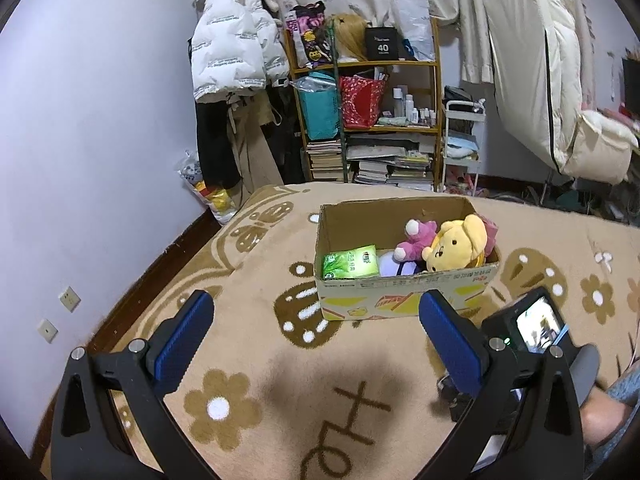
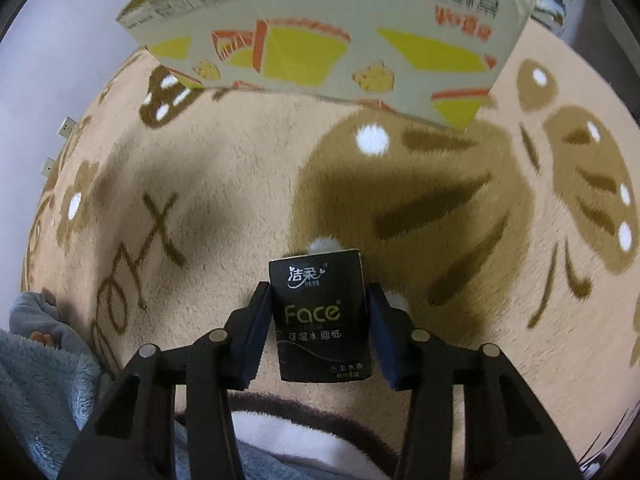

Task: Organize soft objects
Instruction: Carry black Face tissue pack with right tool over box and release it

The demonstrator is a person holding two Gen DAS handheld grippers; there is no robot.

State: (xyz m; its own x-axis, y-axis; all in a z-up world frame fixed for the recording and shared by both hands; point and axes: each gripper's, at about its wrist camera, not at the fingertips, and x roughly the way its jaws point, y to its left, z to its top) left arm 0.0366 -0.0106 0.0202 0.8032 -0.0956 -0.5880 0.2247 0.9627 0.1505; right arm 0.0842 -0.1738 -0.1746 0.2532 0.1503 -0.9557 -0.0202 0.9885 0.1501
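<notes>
A cardboard box (image 1: pixel 400 284) stands on the beige flowered rug (image 1: pixel 248 264). It holds a yellow bear plush (image 1: pixel 456 248), a pink plush (image 1: pixel 416 236), a green tissue pack (image 1: pixel 352 266) and a pale white-purple soft thing (image 1: pixel 394 266). My left gripper (image 1: pixel 316 304) hovers open and empty just in front of the box. In the right wrist view, my right gripper (image 2: pixel 318 290) points steeply down at the rug. Its pads touch both sides of a black "Face" tissue pack (image 2: pixel 320 312). The box's printed wall (image 2: pixel 320 40) is just ahead of it.
A crowded shelf (image 1: pixel 368 120), hanging coats (image 1: pixel 236 52) and a white trolley (image 1: pixel 464 140) line the far wall behind the rug. The lilac wall (image 1: pixel 100 140) runs along the left. Blue fluffy fabric (image 2: pixel 40 368) lies at my lower left. A person's limb (image 1: pixel 604 416) shows at bottom right.
</notes>
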